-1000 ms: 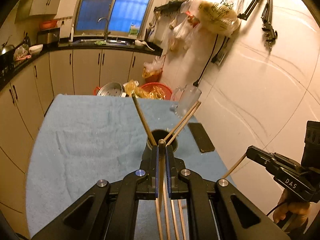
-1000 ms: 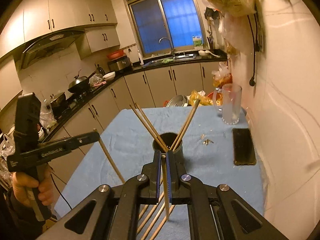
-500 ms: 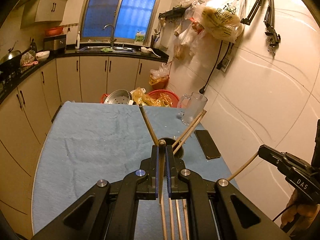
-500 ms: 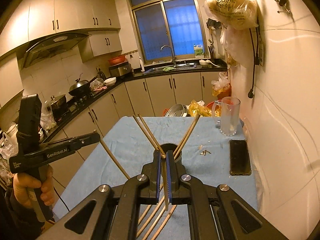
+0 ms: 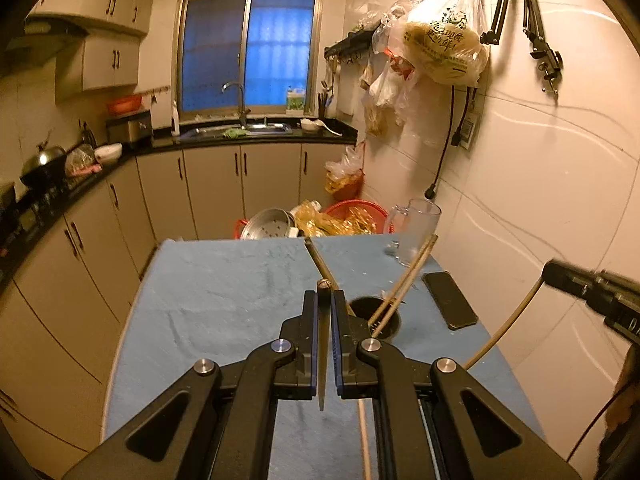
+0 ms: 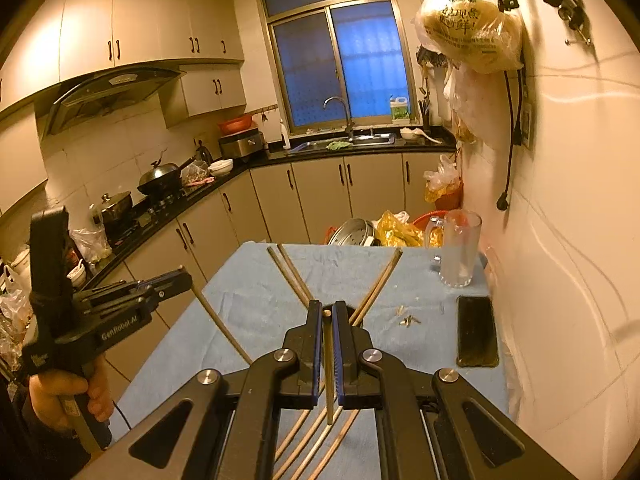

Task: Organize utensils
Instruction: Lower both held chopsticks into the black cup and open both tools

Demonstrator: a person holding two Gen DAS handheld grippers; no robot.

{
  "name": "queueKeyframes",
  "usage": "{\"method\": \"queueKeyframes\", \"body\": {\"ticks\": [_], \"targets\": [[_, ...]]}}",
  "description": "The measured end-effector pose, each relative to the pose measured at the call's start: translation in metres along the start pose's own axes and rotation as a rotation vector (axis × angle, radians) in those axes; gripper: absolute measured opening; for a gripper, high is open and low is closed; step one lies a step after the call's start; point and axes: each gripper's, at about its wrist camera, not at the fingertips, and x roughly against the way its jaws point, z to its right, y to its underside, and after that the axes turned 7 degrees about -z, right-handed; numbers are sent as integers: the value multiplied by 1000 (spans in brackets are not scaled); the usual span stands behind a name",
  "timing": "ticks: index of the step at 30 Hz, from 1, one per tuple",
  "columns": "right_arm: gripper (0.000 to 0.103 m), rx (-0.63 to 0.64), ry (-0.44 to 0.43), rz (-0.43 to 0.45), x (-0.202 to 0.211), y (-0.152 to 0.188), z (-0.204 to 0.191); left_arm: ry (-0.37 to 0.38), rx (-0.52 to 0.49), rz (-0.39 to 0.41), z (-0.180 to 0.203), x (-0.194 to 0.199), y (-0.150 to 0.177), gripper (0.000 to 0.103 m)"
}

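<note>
Both hand-held grippers are clenched, each on a single wooden chopstick. Left gripper (image 5: 325,300) pinches its chopstick (image 5: 322,344) between blue pads, the stick running back along the jaws; in the right wrist view this gripper (image 6: 182,278) sits at nine o'clock, a hand (image 6: 66,394) wrapped round its grip, and the stick (image 6: 222,326) slants down toward five o'clock. Right gripper (image 6: 327,314) nips its own chopstick (image 6: 328,364) the same way; from the left wrist view it (image 5: 554,270) enters at three o'clock, its stick (image 5: 506,326) drooping toward seven o'clock.

On the blue cloth-covered table (image 6: 256,308), just ahead of the right gripper's jaws at twelve o'clock, stands the dark round utensil holder (image 5: 376,314). Chopsticks lean out of it: two toward eleven o'clock (image 6: 290,270) and two toward one o'clock (image 6: 382,280). More loose chopsticks (image 6: 316,444) lie on the cloth under the right gripper. Small scraps (image 6: 408,320) lie to the right of the holder, then a black phone (image 6: 476,330) face up near the wall at three o'clock. A glass mug (image 6: 458,248) stands upright beyond the phone, at two o'clock.
</note>
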Motion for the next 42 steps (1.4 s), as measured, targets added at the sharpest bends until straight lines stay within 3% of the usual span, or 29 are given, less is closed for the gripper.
{"method": "queueKeyframes", "body": {"ticks": [5, 20, 30, 42], "targets": [[6, 6, 4, 31, 6, -16, -1, -10, -18, 39, 6, 6, -12, 7], [6, -32, -9, 171, 3, -69, 8, 115, 21, 167, 24, 6, -71, 7], [6, -58, -14, 169, -39, -87, 22, 138, 87, 150, 12, -38, -79, 7], [6, -48, 4, 94, -78, -74, 24, 120, 123, 66, -1, -84, -71, 7]]}}
